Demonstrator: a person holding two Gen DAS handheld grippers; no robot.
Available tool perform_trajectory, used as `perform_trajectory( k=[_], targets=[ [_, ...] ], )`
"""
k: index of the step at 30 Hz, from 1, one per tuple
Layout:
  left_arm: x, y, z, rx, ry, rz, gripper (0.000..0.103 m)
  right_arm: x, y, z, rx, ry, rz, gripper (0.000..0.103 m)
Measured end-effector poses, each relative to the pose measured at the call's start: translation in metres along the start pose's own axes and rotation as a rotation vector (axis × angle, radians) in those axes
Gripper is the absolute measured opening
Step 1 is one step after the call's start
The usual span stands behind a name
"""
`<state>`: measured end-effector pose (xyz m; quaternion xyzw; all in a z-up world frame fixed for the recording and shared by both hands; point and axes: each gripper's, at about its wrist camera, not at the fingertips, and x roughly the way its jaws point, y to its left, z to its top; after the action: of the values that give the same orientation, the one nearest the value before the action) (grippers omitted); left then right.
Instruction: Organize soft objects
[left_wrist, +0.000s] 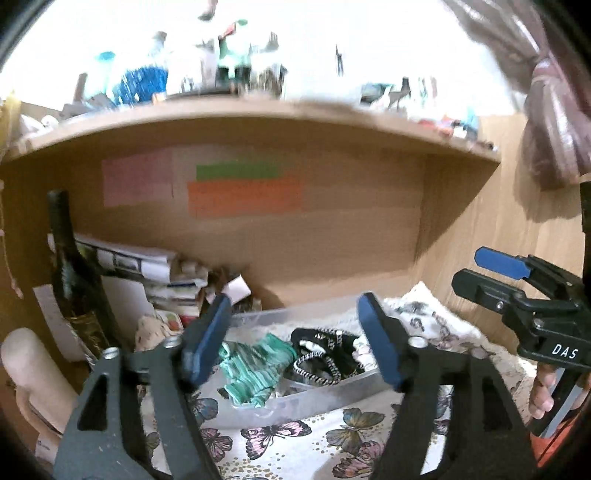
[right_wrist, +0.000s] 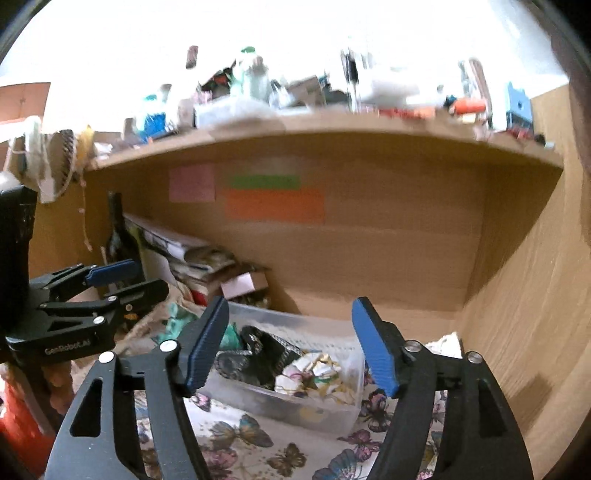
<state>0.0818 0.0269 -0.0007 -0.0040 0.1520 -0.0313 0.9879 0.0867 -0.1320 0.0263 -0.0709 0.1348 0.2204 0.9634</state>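
Open room is seen above the clear plastic bin (left_wrist: 325, 397) and toward the bare back panel (right_wrist: 388, 258) on the right, under the overhanging shelf board (left_wrist: 258, 122), which caps the space from above. The left side is blocked by a dark bottle (left_wrist: 70, 266) and stacked papers (left_wrist: 147, 266). The right is bounded by the wooden side wall (right_wrist: 524, 295). The bin's front is approached over the butterfly cloth (right_wrist: 258, 443).

Clear plastic bin (left_wrist: 314, 400) sat on butterfly cloth (left_wrist: 273, 439); inside it, green striped fabric (left_wrist: 255, 369) lay left of black-white patterned fabric (left_wrist: 325, 350), both crumpled.
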Motion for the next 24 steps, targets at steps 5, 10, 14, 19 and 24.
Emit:
perform_trajectory(
  k=[5, 10, 14, 19, 24],
  targets=[
    [-0.023, -0.003, 0.001, 0.006, -0.057, 0.007, 0.099, -0.016, 0.008, 0.001, -0.005, -0.054, -0.019, 0.084],
    [-0.042, -0.007, 0.003, 0.012, -0.088, 0.016, 0.102, -0.026, 0.011, 0.001, 0.023, -0.073, -0.005, 0.098],
    [-0.051, -0.008, 0.002, 0.007, -0.096, 0.020, 0.103, -0.034, 0.010, -0.001, 0.049, -0.088, -0.002, 0.103],
    [-0.053, -0.010, 0.000, 0.009, -0.095, 0.014, 0.103, -0.038, 0.012, -0.003, 0.053, -0.086, -0.004, 0.103],
    [-0.054, -0.012, -0.001, 0.007, -0.096, 0.015, 0.103, -0.039, 0.013, -0.005, 0.051, -0.085, -0.002, 0.103]
  ],
)
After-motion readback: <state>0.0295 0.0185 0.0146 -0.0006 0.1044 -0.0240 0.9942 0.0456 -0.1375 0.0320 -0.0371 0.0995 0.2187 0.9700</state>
